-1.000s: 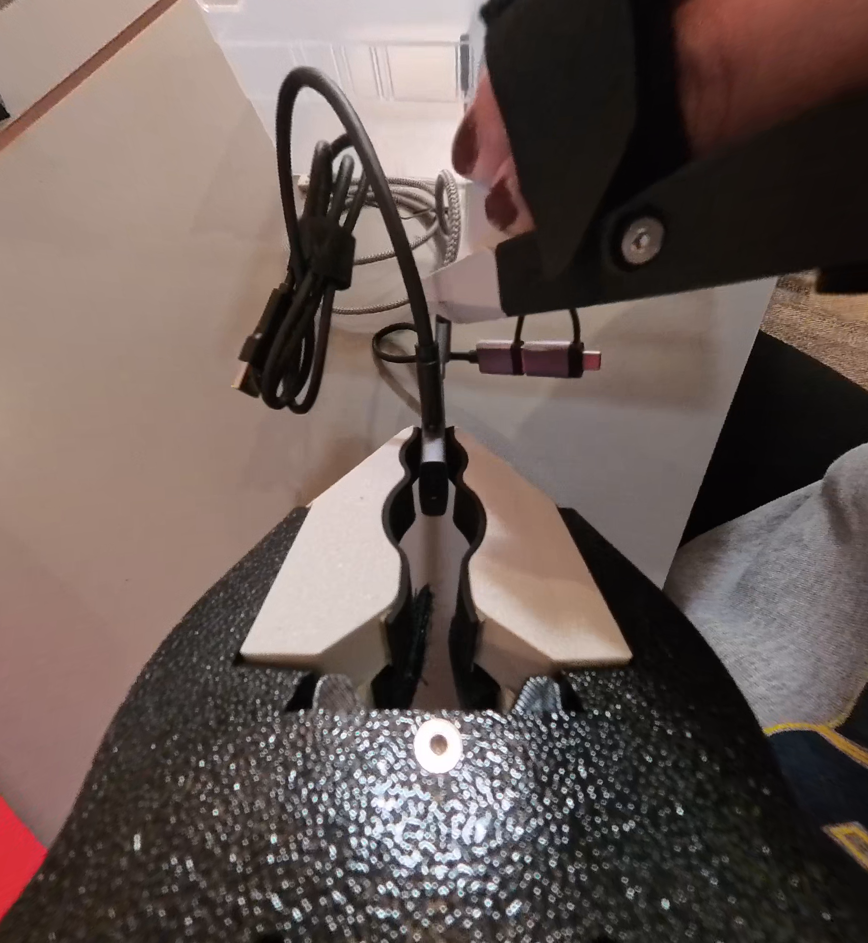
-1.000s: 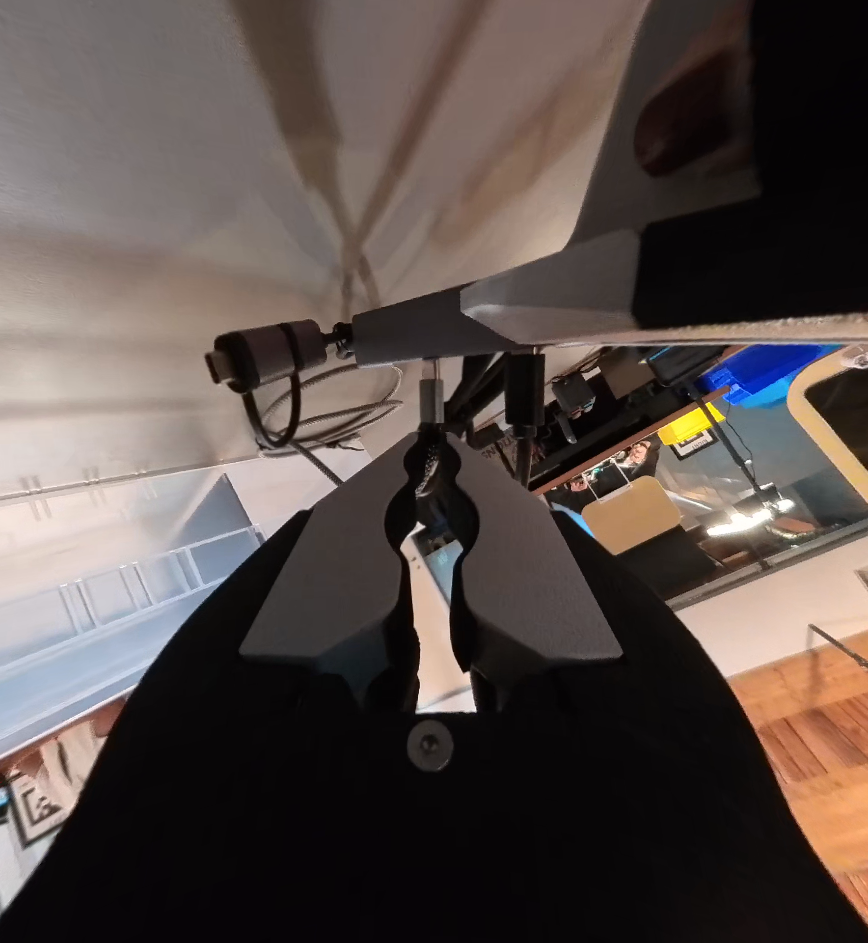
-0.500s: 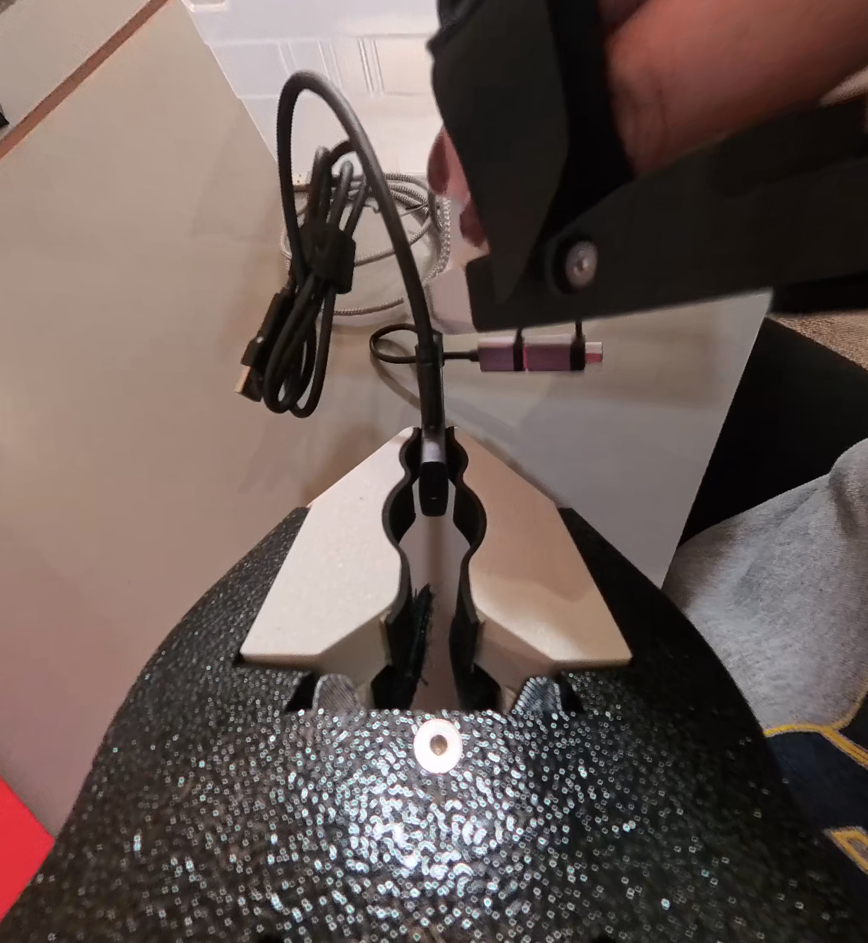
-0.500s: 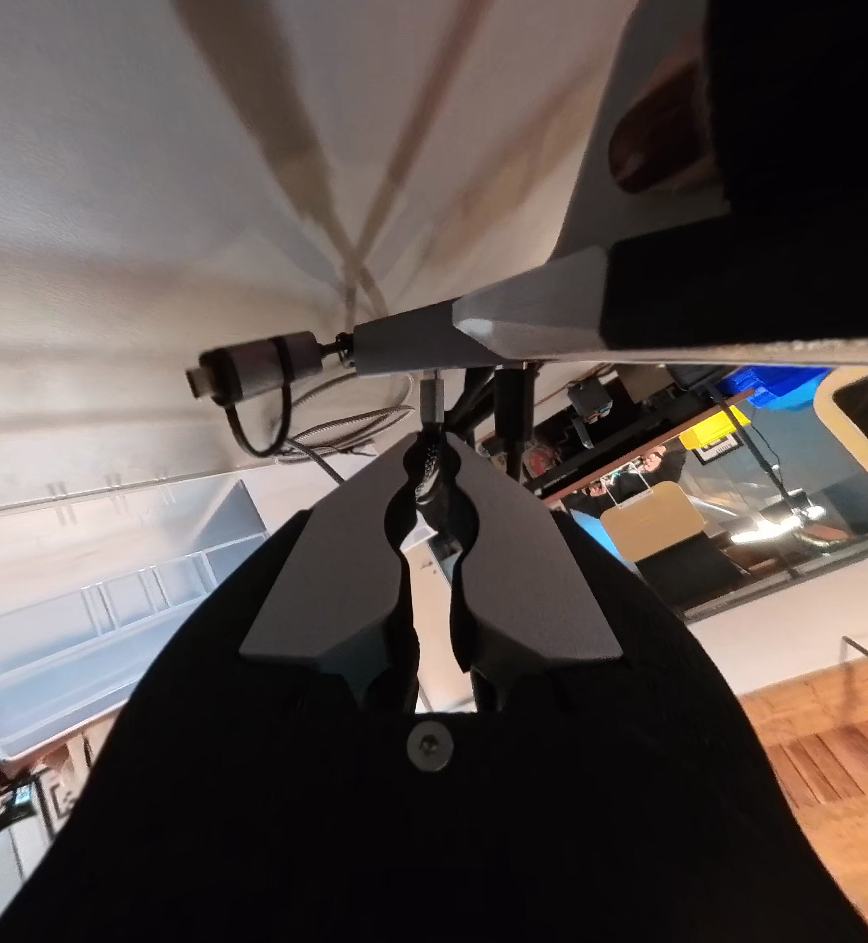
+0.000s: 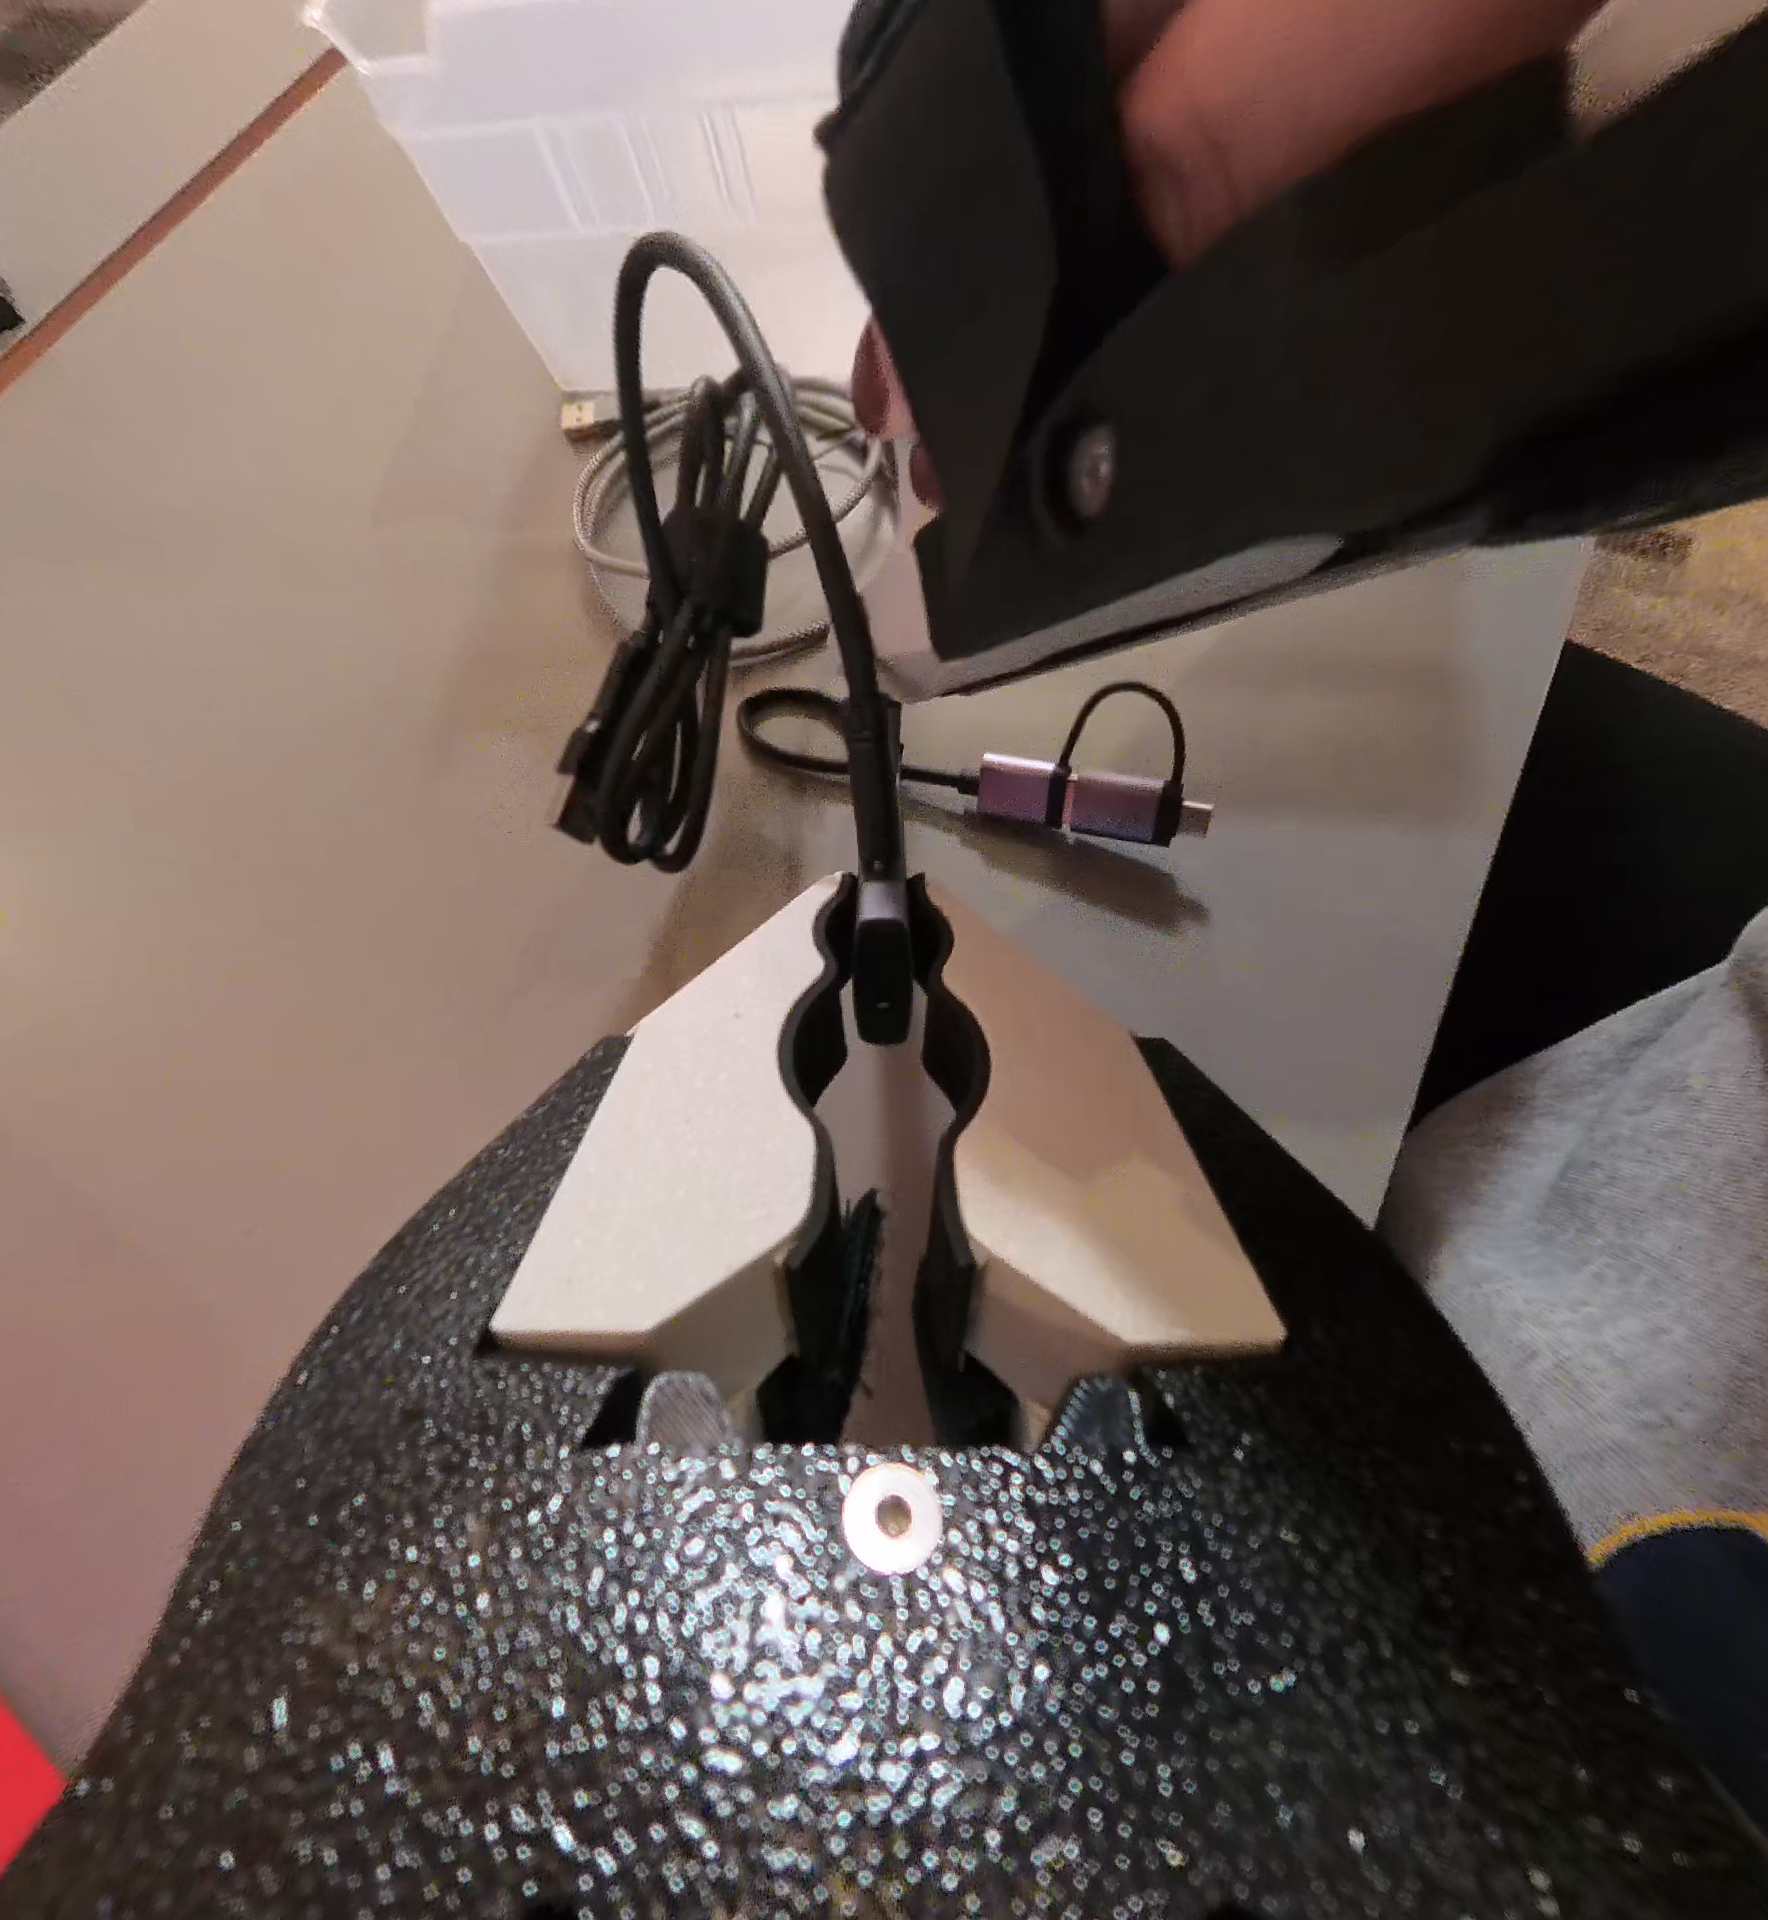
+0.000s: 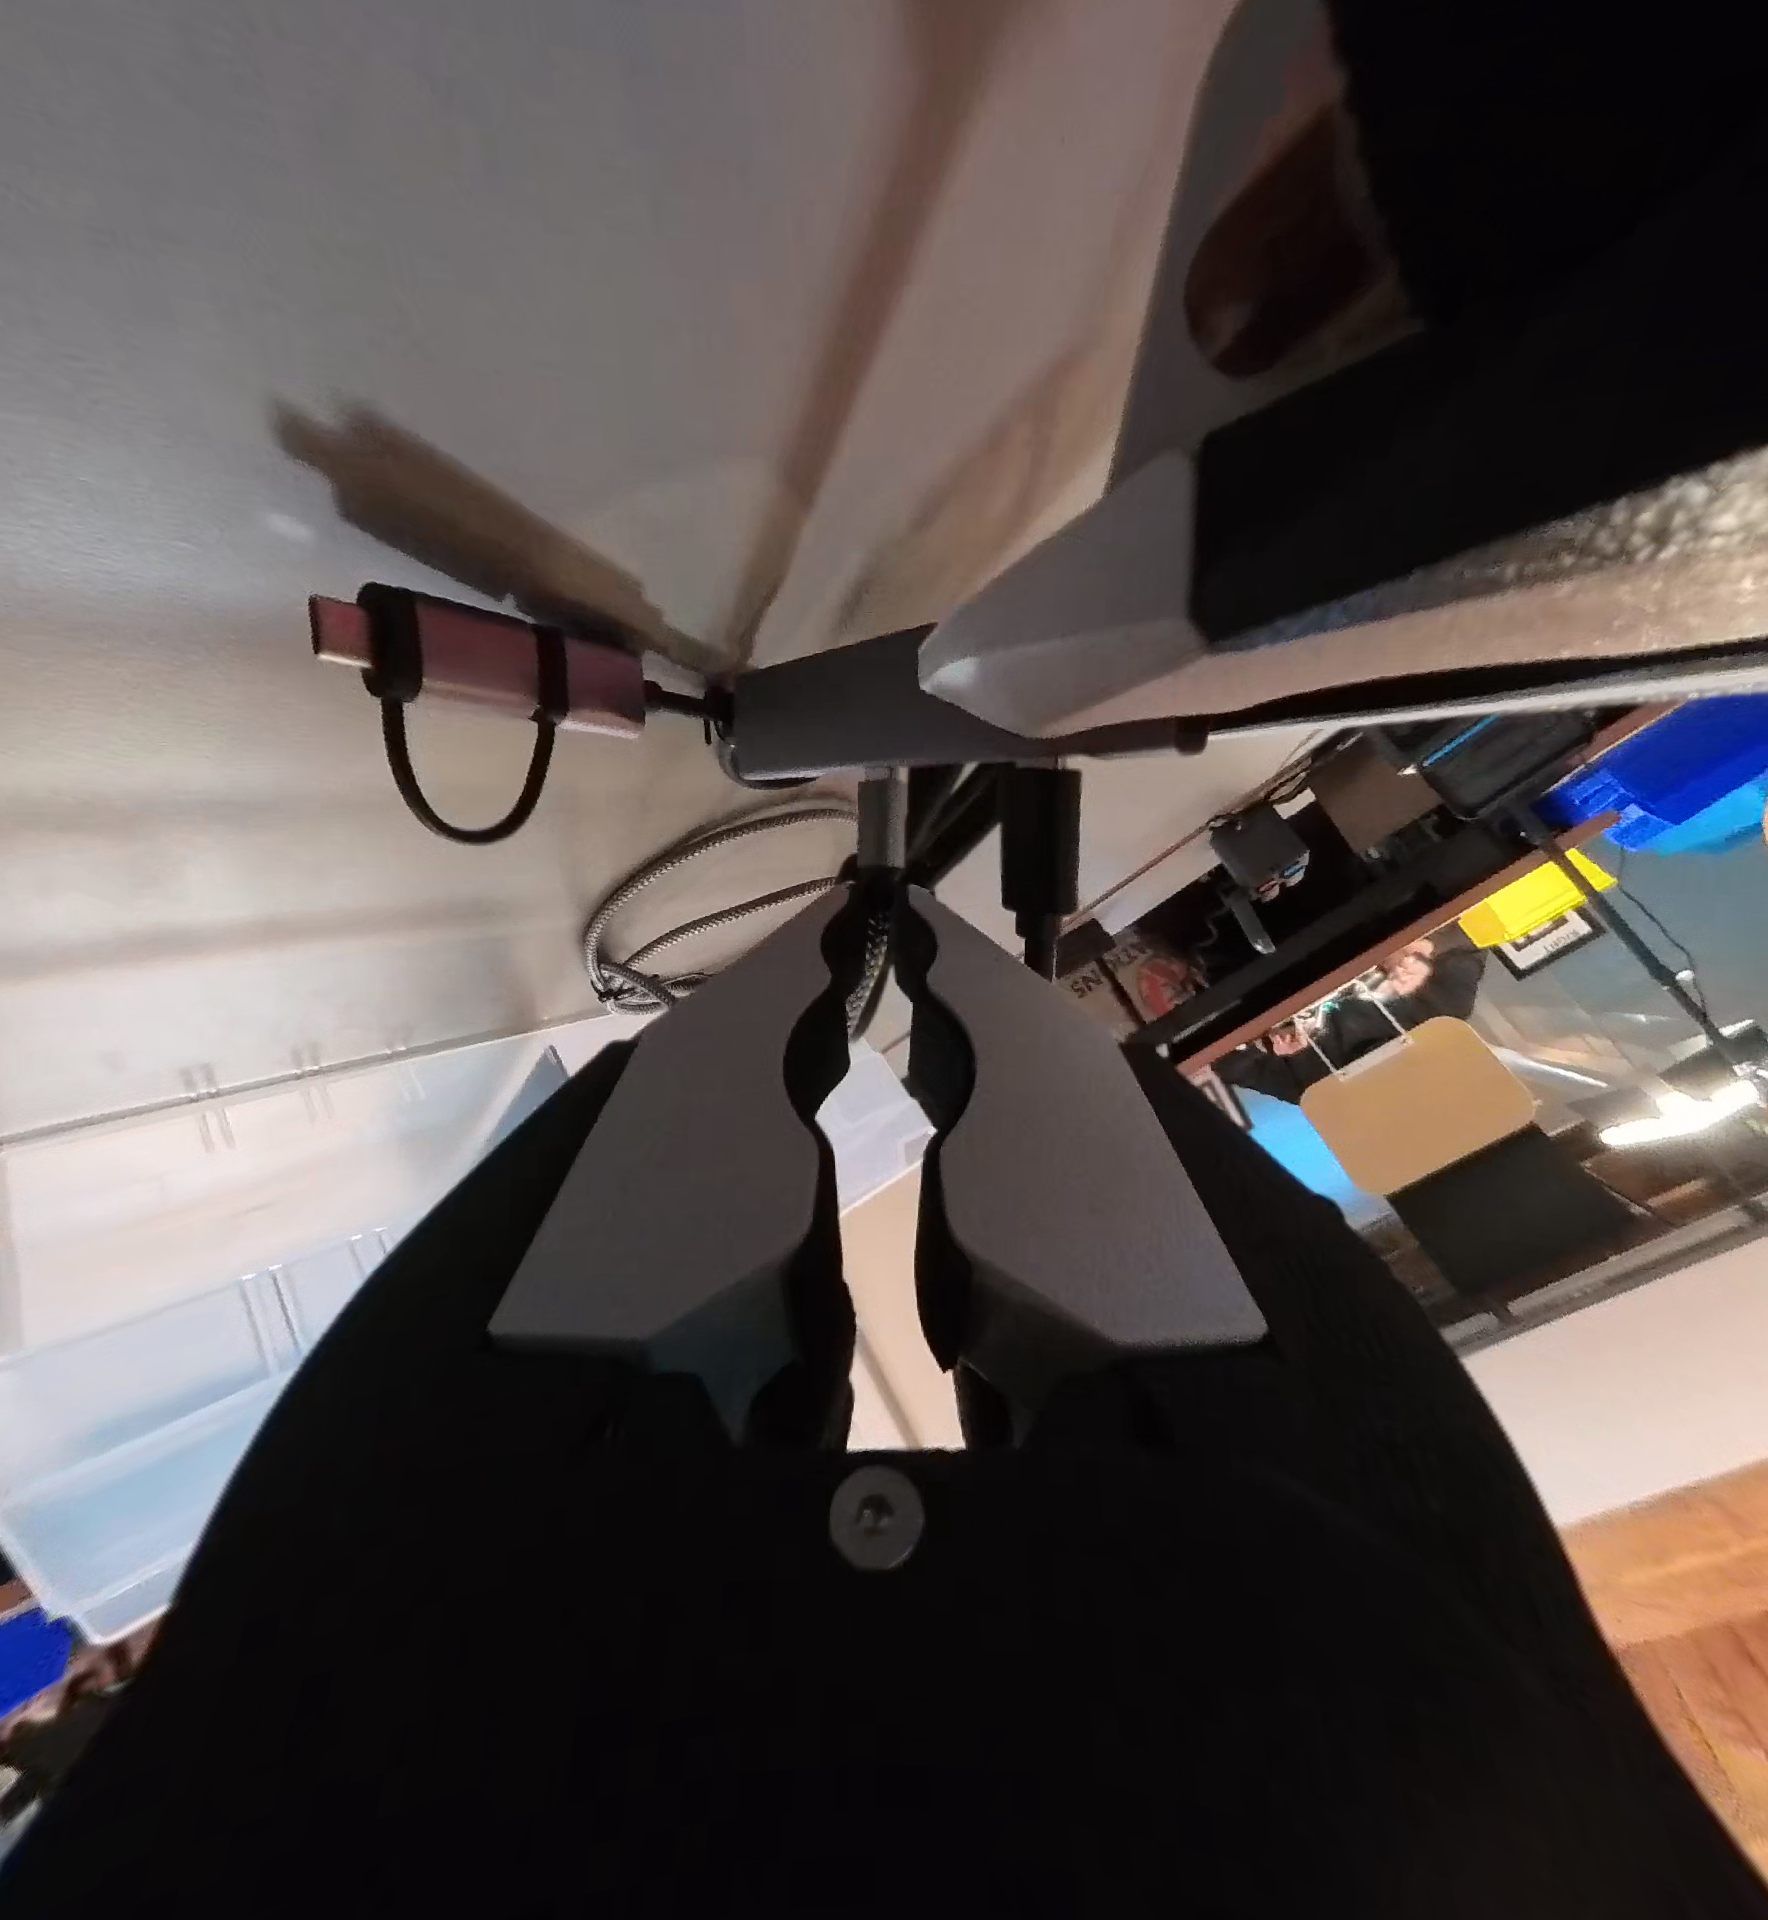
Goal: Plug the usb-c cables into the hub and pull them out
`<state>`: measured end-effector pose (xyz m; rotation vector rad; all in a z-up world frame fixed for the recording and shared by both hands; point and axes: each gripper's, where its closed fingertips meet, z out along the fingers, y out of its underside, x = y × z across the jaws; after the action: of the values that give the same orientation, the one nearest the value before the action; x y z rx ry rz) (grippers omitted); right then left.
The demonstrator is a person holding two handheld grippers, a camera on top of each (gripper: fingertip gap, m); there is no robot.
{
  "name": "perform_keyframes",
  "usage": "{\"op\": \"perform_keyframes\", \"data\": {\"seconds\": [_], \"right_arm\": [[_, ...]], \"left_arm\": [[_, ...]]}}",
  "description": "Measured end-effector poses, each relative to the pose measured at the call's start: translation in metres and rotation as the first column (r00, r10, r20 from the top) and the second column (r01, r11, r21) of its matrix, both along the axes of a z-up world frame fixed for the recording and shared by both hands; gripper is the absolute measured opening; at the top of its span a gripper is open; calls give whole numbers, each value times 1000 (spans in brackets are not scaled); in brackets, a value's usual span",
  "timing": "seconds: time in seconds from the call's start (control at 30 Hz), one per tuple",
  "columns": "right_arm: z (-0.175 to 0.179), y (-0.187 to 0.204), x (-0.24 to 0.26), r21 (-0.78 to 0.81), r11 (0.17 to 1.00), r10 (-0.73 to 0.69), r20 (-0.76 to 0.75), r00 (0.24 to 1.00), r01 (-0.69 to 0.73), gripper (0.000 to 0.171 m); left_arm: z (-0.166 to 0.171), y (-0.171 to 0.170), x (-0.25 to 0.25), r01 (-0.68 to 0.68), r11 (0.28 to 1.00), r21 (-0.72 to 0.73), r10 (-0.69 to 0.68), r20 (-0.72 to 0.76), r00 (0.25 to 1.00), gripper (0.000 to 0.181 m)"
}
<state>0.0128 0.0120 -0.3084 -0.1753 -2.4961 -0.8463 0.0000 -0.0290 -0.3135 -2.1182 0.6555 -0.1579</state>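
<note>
My left gripper [image 5: 880,914] is shut on the small dark grey hub [image 5: 880,971], seen end-on between the white fingertips. A black cable [image 5: 807,499] plugged into the hub arcs up and back to a tied bundle [image 5: 651,717]. In the right wrist view the hub [image 6: 828,707] is a grey bar held by the left gripper's white fingers [image 6: 1067,655]. A silver plug [image 6: 880,821] and a black plug [image 6: 1041,831] sit in its side. My right gripper [image 6: 880,909] is shut on the silver braided cable [image 6: 864,966] just behind its plug. The hub's purple adapter [image 6: 506,660] sticks out on its short lead.
The silver cable's coil [image 5: 631,540] and the purple adapter [image 5: 1077,800] lie over the pale table [image 5: 236,727]. A clear plastic bin [image 5: 589,135] stands at the back. The table's right edge [image 5: 1482,883] is near a person's grey clothing [image 5: 1586,1195]. The right gripper's black body [image 5: 1223,364] looms at upper right. Some 5 cm of space lies between my two pairs of fingers.
The right gripper has risen in the left wrist view, uncovering the purple adapter. In the right wrist view the hub and adapter have tilted and look closer. Both grips hold.
</note>
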Motion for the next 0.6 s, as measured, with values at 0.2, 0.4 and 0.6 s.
{"op": "perform_keyframes", "data": {"seconds": [0.2, 0.4, 0.6], "right_arm": [[-1, -2, -2, 3, 1000, -7, -20, 1000, 7, 1], [-3, -1, -5, 12, 1000, 2, -39, 999, -2, 1], [-3, 0, -6, -58, 997, -57, -65, 996, 53, 3]], "left_arm": [[0, 0, -1, -5, 1000, -3, 5, 14, 1000, 5], [0, 1, 0, -13, 1000, -1, 13, 21, 1000, 5], [-2, 2, -1, -19, 1000, -7, 19, 50, 999, 6]]}}
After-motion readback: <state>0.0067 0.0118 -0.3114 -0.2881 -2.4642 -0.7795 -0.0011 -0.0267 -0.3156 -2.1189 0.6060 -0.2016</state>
